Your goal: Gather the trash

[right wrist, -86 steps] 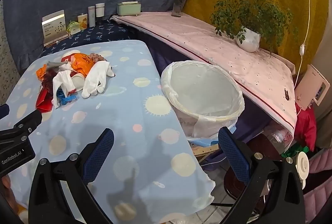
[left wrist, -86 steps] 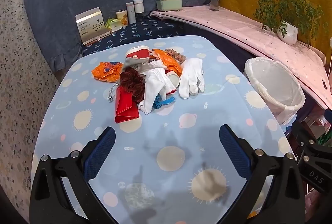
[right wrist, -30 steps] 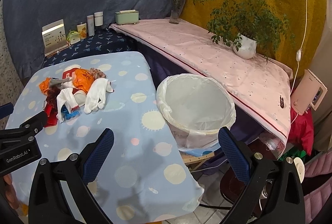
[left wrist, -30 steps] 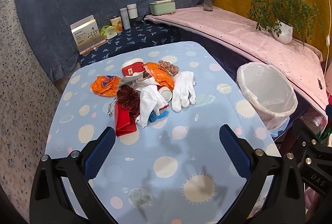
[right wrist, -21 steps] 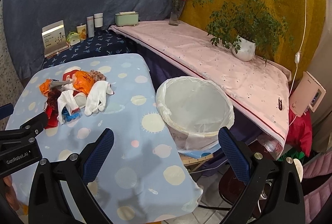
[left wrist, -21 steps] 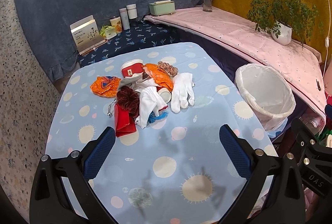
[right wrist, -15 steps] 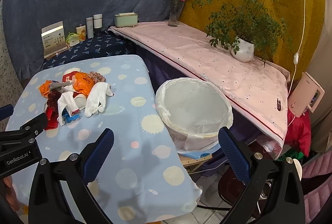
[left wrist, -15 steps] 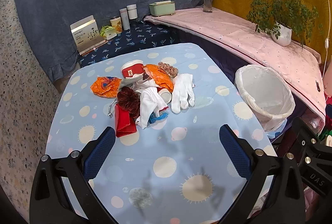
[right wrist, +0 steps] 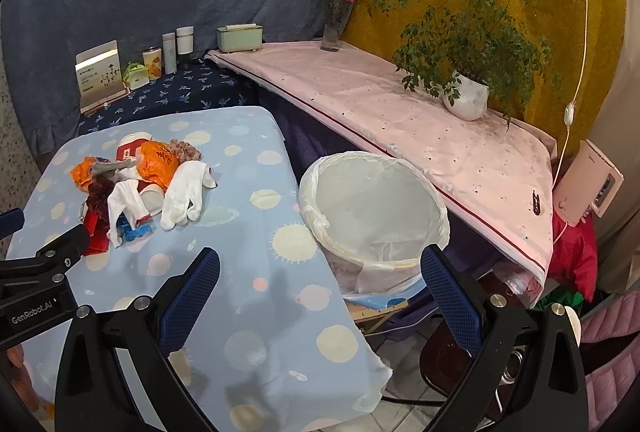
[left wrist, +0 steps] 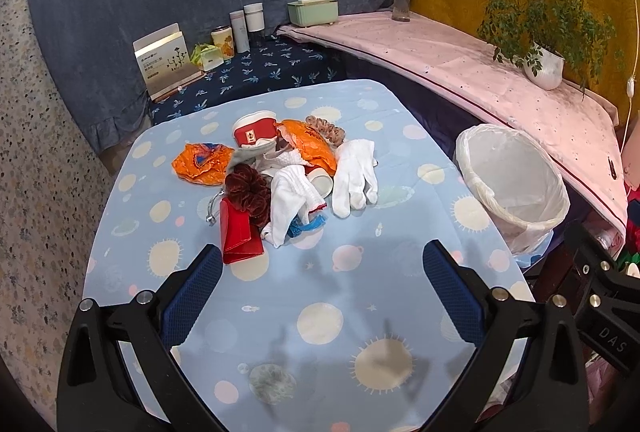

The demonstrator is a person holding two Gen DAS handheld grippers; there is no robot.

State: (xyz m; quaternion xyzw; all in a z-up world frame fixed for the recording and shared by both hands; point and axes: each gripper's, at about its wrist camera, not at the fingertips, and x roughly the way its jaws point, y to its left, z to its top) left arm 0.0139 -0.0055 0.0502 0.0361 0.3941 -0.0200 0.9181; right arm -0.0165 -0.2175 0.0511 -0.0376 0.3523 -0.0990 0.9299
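Observation:
A heap of trash lies mid-table on the blue dotted cloth (left wrist: 320,296): a white glove (left wrist: 356,171), a second white glove (left wrist: 290,205), orange wrappers (left wrist: 202,163), a red-and-white cup (left wrist: 254,129), a dark red scrunchie (left wrist: 248,191), a red packet (left wrist: 238,234). A white-lined bin (left wrist: 514,183) stands off the table's right edge. My left gripper (left wrist: 322,290) hovers open above the near table, well short of the heap. In the right wrist view the heap (right wrist: 136,183) is far left, and my right gripper (right wrist: 320,290) is open between the table edge and the bin (right wrist: 374,207).
A dark-blue shelf behind the table holds a card box (left wrist: 166,61), tins and bottles (left wrist: 246,25). A pink-covered ledge (right wrist: 400,119) runs along the right with a potted plant (right wrist: 466,99), a vase (right wrist: 332,31) and a green box (right wrist: 240,37). Red cloth and clutter lie below right.
Both grippers have drawn back and up a little, so the table and bin look smaller and farther. The jaws stay open; the heap has not moved.

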